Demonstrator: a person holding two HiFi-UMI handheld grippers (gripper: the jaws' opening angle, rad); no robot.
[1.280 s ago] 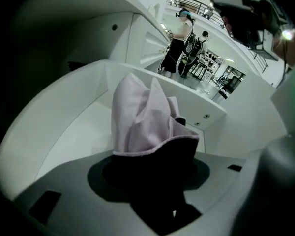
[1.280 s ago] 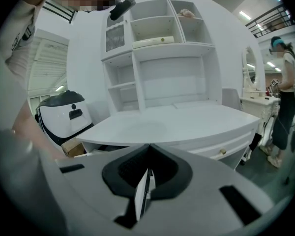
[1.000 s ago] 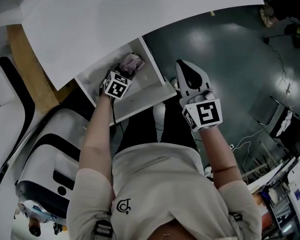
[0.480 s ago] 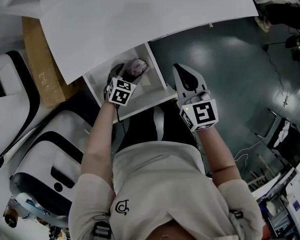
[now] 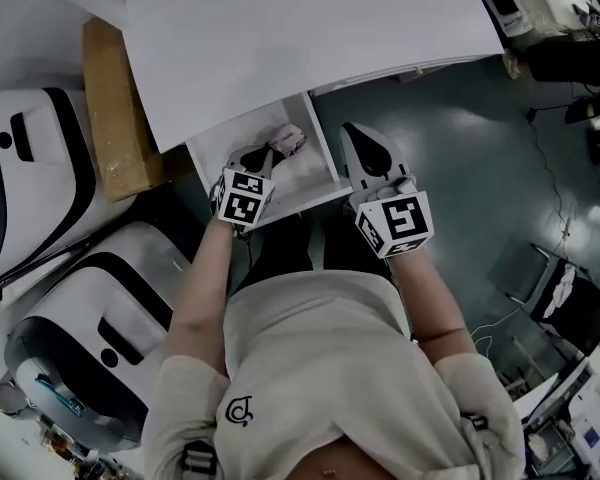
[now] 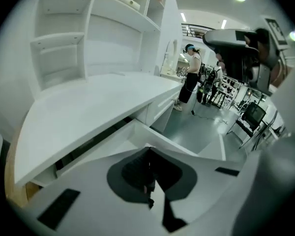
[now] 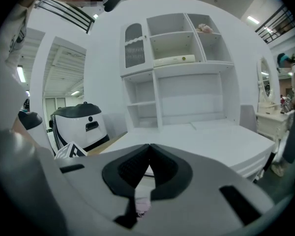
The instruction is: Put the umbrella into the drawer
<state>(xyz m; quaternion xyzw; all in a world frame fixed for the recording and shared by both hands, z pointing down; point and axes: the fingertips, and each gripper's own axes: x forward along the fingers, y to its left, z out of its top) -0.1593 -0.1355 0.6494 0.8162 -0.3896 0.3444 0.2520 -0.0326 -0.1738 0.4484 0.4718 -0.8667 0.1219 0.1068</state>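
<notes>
The pink umbrella [image 5: 286,140] is lying folded inside the open drawer [image 5: 315,183], at its far right, close under the desk's [image 5: 310,28] front edge. Nothing is gripping it.

The left gripper [image 5: 252,160] is hanging over the drawer's middle, just left of the umbrella. Its jaws are pressed together with nothing between them. In the left gripper view [image 6: 148,149], the closed tips are pointing at the drawer's white inside.

The right gripper [image 5: 360,140] is hanging just right of the drawer's right wall, above the dark floor [image 5: 450,138]. Its jaws are meeting at the tips too, and they are empty [image 7: 150,145]. A scrap of pink is showing low down behind them.

White shelves [image 7: 177,58] are standing at the desk's far side. A brown board [image 5: 115,108] is leaning at its left end. Rounded white-and-black machines [image 5: 90,298] are sitting further left.
</notes>
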